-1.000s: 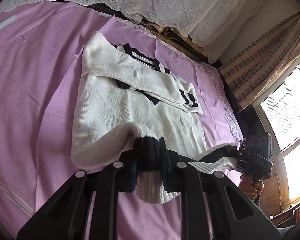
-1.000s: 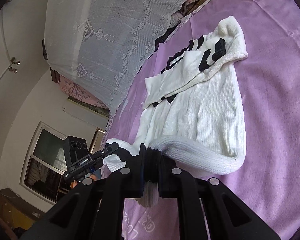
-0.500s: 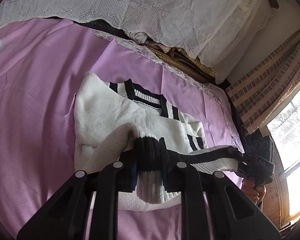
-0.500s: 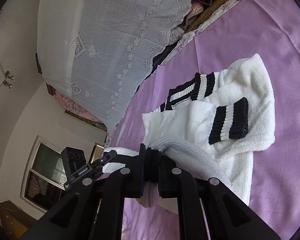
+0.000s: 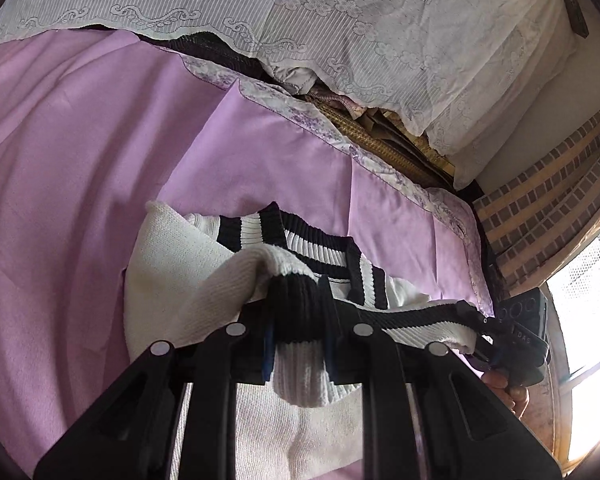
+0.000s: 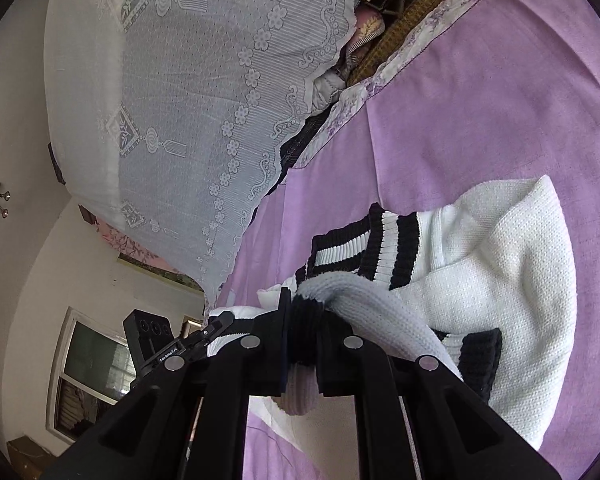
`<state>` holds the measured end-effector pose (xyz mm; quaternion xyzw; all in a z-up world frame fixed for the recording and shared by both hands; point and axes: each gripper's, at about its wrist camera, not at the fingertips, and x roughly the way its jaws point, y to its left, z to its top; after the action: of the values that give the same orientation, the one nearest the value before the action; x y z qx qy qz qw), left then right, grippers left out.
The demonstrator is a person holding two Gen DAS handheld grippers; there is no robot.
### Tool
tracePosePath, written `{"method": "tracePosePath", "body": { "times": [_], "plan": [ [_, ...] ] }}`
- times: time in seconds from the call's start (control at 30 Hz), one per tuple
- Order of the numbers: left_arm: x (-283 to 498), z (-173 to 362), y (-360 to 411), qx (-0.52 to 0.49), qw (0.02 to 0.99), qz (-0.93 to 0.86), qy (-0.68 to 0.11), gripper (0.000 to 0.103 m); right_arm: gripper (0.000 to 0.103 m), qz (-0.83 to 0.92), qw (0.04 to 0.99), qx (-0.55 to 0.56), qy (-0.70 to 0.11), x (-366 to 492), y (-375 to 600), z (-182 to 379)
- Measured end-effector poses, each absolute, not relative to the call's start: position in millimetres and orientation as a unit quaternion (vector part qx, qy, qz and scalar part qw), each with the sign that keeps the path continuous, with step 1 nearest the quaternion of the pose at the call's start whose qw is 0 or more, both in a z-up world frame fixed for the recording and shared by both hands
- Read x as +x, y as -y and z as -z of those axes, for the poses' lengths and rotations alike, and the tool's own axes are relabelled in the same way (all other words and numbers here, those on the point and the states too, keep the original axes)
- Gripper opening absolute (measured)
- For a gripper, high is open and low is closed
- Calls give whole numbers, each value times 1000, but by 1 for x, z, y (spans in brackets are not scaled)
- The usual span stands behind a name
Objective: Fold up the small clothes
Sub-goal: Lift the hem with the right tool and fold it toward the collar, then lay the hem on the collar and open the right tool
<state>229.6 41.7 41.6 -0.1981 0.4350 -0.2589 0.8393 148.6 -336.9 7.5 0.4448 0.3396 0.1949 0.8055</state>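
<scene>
White knitted sweater [image 5: 180, 280], black-striped ribbing — its black hem clamped tight in my left tongs [image 5: 298, 334] and right tongs [image 6: 301, 336]; I should lay hem level onto collar [image 5: 311, 240].

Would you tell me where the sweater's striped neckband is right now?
In the left wrist view, the striped neckband lies on the purple bedsheet, just beyond the hem clamped in the left gripper, toward the lace-covered pillows.

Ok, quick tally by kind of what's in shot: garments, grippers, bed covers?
White knit sweater with black stripes: 1
Grippers: 2, left gripper, right gripper, both shut on the black hem
Purple bedsheet: 1
White lace cover: 1
Total: 5
</scene>
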Motion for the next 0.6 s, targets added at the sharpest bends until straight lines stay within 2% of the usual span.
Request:
{"method": "tracePosePath", "body": {
  "times": [0.17,0.37,0.47,0.57,0.6],
  "plan": [
    [253,-20,-35,-203,832,246,-454,18,11,-172,795,462,-354,173,345,17],
    [266,-2,-48,-250,804,272,-466,27,13,-167,763,499,-376,183,357,48],
    [263,-10,-62,-291,788,300,-451,34,14,-175,762,501,-370,181,358,46],
    [255,-23,-68,-294,792,308,-438,45,18,-188,767,498,-358,178,356,38],
    [253,-26,-68,-292,795,306,-435,53,19,-191,770,496,-354,176,356,35]
  ]
}}
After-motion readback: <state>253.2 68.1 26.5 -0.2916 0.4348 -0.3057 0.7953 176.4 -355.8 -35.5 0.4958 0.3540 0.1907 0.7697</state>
